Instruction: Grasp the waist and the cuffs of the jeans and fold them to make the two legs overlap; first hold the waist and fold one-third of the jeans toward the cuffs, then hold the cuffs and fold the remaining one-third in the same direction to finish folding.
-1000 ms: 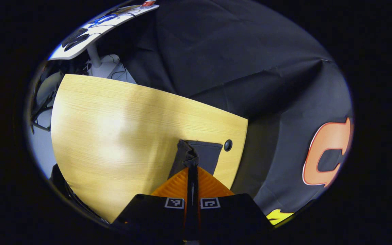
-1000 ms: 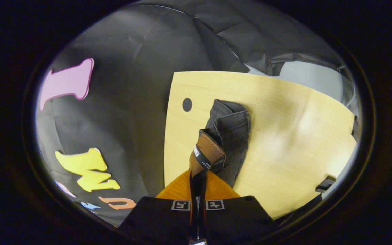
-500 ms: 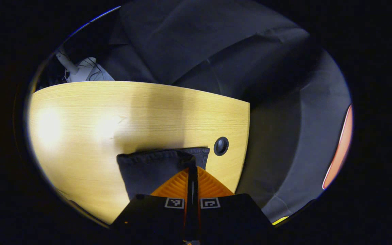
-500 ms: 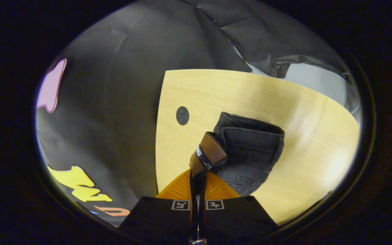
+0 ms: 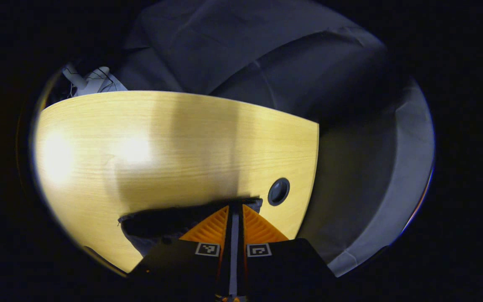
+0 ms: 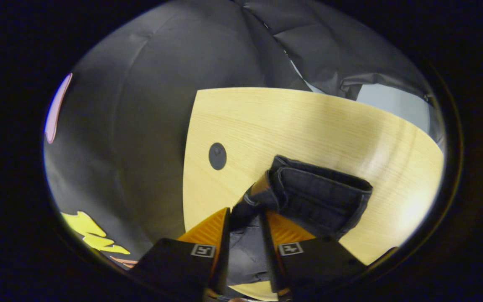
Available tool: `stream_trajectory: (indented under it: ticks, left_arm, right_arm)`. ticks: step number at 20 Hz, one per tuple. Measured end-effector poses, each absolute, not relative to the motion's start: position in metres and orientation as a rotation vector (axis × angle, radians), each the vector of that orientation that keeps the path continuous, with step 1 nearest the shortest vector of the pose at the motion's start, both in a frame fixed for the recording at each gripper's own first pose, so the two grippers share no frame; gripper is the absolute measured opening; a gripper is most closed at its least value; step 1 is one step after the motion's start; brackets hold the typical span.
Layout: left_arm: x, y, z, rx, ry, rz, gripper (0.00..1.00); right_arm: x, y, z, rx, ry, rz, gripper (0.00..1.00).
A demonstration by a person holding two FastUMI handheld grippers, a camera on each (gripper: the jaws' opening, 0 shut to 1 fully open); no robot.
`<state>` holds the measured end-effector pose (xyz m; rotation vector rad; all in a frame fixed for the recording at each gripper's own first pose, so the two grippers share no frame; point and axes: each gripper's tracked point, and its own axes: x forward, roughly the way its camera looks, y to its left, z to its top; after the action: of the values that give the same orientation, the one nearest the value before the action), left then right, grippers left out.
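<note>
Wooden table [image 5: 149,138] carried the jeans [image 6: 321,197] near its corner. Your right claw [image 6: 245,218] sat apart around the waist, letting go; your left claw [image 5: 234,214] looked slightly apart over the cuffs.

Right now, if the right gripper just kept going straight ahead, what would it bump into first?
Most likely the jeans: the right gripper stands open with the dark folded bundle bunched right at its fingers, on the table. How much gap is left is hard to judge.
</note>
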<state>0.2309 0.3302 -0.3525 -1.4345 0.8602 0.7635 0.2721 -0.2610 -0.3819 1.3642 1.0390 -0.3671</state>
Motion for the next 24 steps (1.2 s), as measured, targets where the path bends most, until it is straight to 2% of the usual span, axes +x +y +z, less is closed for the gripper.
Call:
stream_trajectory:
  ticks: [1, 3, 4, 5, 6, 7, 8, 9, 10, 11, 12, 13, 14, 19, 23, 24]
  left_arm:
    - [0.227, 0.328, -0.351, -1.419, 0.862, 0.770, 0.13]
    - [0.223, 0.320, -0.344, -1.413, 0.871, 0.769, 0.34]
    - [0.222, 0.312, -0.338, -1.421, 0.878, 0.758, 0.67]
    - [0.218, 0.304, -0.331, -1.418, 0.896, 0.747, 1.00]
    - [0.213, 0.299, -0.320, -1.402, 0.901, 0.729, 0.94]
    - [0.208, 0.293, -0.310, -1.369, 0.900, 0.703, 1.00]
    - [0.199, 0.286, -0.297, -1.320, 0.899, 0.669, 0.94]
    - [0.190, 0.280, -0.282, -1.259, 0.891, 0.625, 0.94]
    - [0.180, 0.273, -0.266, -1.184, 0.881, 0.576, 0.94]
    - [0.170, 0.265, -0.249, -1.103, 0.864, 0.528, 0.95]
    - [0.160, 0.256, -0.231, -1.028, 0.844, 0.473, 0.94]
    - [0.150, 0.244, -0.212, -0.957, 0.815, 0.416, 0.95]
    - [0.141, 0.231, -0.195, -0.881, 0.788, 0.353, 0.94]
    - [0.087, 0.161, -0.138, -0.498, 0.658, 0.098, 0.94]
    - [0.037, 0.050, -0.135, -0.252, 0.578, -0.126, 0.94]
    - [0.025, 0.031, -0.132, -0.207, 0.559, -0.148, 0.94]
  right_arm:
    - [0.272, -0.263, -0.379, 1.324, 1.037, -0.372, 0.65]
    - [0.264, -0.266, -0.374, 1.193, 1.048, -0.377, 0.77]
    - [0.259, -0.267, -0.369, 1.123, 1.048, -0.366, 0.81]
    - [0.250, -0.270, -0.360, 1.013, 1.040, -0.351, 0.95]
    - [0.243, -0.273, -0.354, 0.935, 1.023, -0.343, 0.96]
    - [0.237, -0.273, -0.346, 0.863, 0.998, -0.328, 0.96]
    - [0.231, -0.276, -0.337, 0.793, 0.969, -0.315, 0.96]
    - [0.221, -0.278, -0.328, 0.726, 0.934, -0.305, 0.97]
    - [0.210, -0.280, -0.319, 0.666, 0.898, -0.295, 0.90]
    - [0.199, -0.279, -0.308, 0.617, 0.868, -0.285, 0.98]
    - [0.187, -0.279, -0.301, 0.574, 0.849, -0.276, 0.98]
    - [0.173, -0.275, -0.294, 0.550, 0.837, -0.256, 0.92]
    - [0.161, -0.272, -0.290, 0.546, 0.826, -0.243, 0.98]
    - [0.115, -0.277, -0.289, 0.536, 0.736, -0.307, 0.98]
    - [0.089, -0.279, -0.308, 0.487, 0.735, -0.282, 0.98]
    - [0.087, -0.279, -0.311, 0.483, 0.737, -0.277, 0.98]
